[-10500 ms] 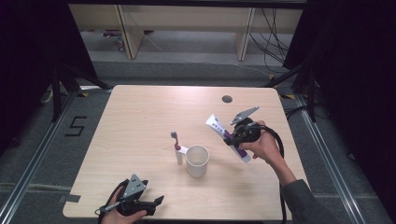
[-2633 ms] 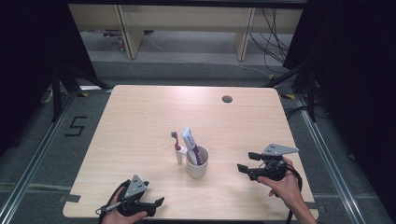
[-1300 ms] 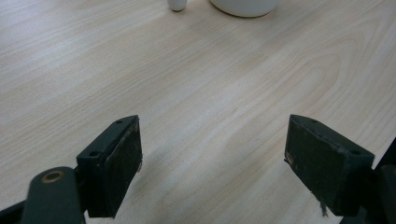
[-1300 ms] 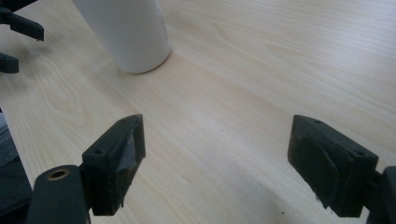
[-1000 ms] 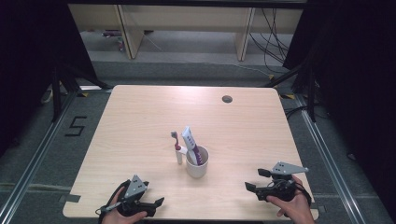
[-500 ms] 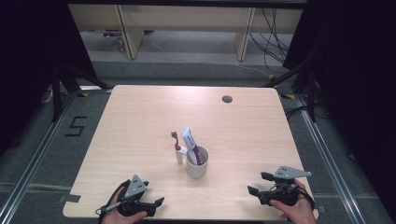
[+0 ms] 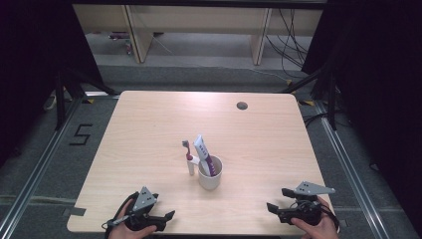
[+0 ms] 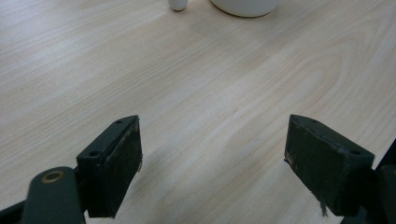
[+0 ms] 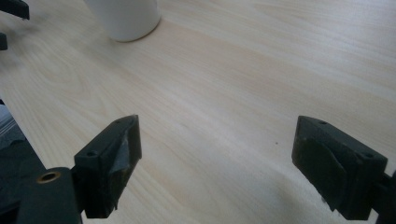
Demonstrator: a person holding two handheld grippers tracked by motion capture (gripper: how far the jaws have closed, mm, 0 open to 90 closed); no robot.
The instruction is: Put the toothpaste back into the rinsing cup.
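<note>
White ceramic cup (image 7: pixel 209 174) is sitting mid-table, slightly toward the person's edge, holding the white-and-purple toothpaste tube (image 7: pixel 203 152), which is leaning tilted up out of it. Red-and-white toothbrush (image 7: pixel 188 157) is standing upright just beside the cup on its left, outside it; contact unclear. Right gripper (image 7: pixel 273 208) is resting at the near right edge of the light wooden table (image 7: pixel 149 119), jaws spread wide, nothing between them. Left gripper (image 7: pixel 168 216) is parked at the near left edge, jaws likewise apart and empty. Both are well clear of the cup. Looks like the tube step is done. Next move, I'd judge: going for the toothbrush, gripping its handle low, lifting it over the rim without tipping the cup.
</note>
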